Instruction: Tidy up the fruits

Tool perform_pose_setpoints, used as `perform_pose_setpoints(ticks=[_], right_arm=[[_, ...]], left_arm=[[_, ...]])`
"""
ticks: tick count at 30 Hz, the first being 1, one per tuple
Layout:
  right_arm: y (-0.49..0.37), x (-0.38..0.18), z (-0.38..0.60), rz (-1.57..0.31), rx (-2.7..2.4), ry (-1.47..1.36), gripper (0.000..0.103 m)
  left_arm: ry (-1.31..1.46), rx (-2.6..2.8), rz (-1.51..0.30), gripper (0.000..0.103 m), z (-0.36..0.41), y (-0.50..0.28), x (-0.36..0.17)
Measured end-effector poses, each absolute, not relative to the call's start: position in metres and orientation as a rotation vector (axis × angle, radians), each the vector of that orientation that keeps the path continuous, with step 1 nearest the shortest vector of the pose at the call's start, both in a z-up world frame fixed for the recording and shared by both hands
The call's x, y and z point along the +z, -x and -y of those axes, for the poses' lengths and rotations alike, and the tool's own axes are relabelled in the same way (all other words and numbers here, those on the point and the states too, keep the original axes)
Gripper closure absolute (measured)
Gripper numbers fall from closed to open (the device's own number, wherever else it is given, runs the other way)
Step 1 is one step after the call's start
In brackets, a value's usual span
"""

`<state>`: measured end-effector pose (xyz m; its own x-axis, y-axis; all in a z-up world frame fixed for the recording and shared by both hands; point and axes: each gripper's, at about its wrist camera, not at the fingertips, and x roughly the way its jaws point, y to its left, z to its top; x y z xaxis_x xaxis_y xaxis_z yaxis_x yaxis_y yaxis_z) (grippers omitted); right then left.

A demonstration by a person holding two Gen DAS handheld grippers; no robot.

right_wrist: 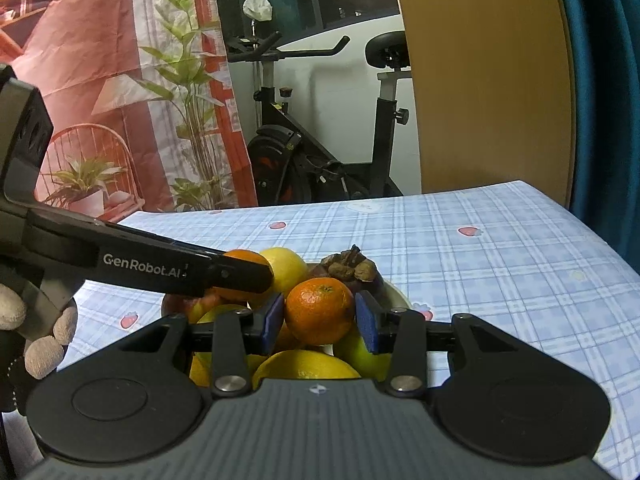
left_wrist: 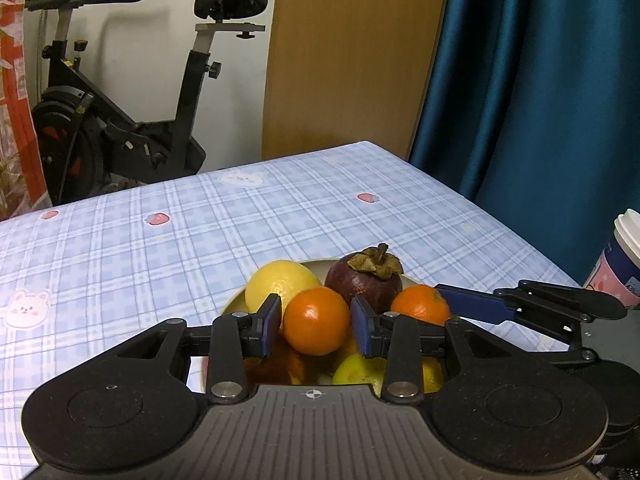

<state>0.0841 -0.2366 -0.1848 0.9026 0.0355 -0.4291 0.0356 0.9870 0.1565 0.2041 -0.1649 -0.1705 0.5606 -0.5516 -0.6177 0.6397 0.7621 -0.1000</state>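
Both grippers clamp tangerines above the fruit bowl (right_wrist: pixel 400 300): left gripper (left_wrist: pixel 316 322) holds one, right gripper (right_wrist: pixel 320 318) another. Smooth rinds could slip, dropping onto the mangosteen (left_wrist: pixel 362 280) ahead and scattering fruit.

White "GenRobot.AI" lettering on the black finger of your left gripper (right_wrist: pixel 240 276), reaching in left of your right gripper, no other text readable.

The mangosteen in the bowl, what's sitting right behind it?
Behind the mangosteen only the bowl's pale far rim and the plaid tablecloth show. Its own bulk hides the bowl floor directly behind it.
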Motion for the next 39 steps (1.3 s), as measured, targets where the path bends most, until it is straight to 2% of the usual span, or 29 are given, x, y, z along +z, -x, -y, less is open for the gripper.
perform_pose_setpoints(ticks=[4,9,10,11,13,17,19,24,39], right_arm=[[-0.084,-0.184,0.235,-0.449,0.001,-0.158,0.058],[-0.083,-0.180,0.234,-0.454,-0.011,-0.156,0.053],[-0.083,-0.179,0.233,-0.454,-0.021,-0.151,0.046],[-0.083,-0.177,0.233,-0.456,-0.035,-0.145,0.041],[-0.080,-0.171,0.231,-0.455,-0.047,-0.151,0.021],[-0.073,-0.159,0.231,-0.444,-0.048,-0.190,0.011],[-0.069,-0.152,0.230,-0.434,-0.038,-0.217,0.003],[-0.061,-0.131,0.226,-0.432,0.003,-0.268,0.000],[-0.029,-0.066,0.161,-0.545,-0.004,-0.213,0.000]], left_arm=[[-0.138,-0.689,-0.675,0.049,0.163,-0.205,-0.168],[-0.115,-0.662,-0.674,0.047,0.151,-0.206,-0.159],[-0.115,-0.654,-0.675,0.045,0.149,-0.205,-0.156],[-0.116,-0.647,-0.675,0.036,0.145,-0.204,-0.154],[-0.109,-0.632,-0.663,0.027,0.136,-0.200,-0.147],[-0.078,-0.584,-0.641,0.013,0.111,-0.188,-0.131],[-0.077,-0.540,-0.629,0.011,0.100,-0.181,-0.121],[-0.096,-0.439,-0.597,0.011,0.070,-0.158,-0.100],[-0.118,-0.170,-0.549,0.010,0.001,-0.090,-0.047]])
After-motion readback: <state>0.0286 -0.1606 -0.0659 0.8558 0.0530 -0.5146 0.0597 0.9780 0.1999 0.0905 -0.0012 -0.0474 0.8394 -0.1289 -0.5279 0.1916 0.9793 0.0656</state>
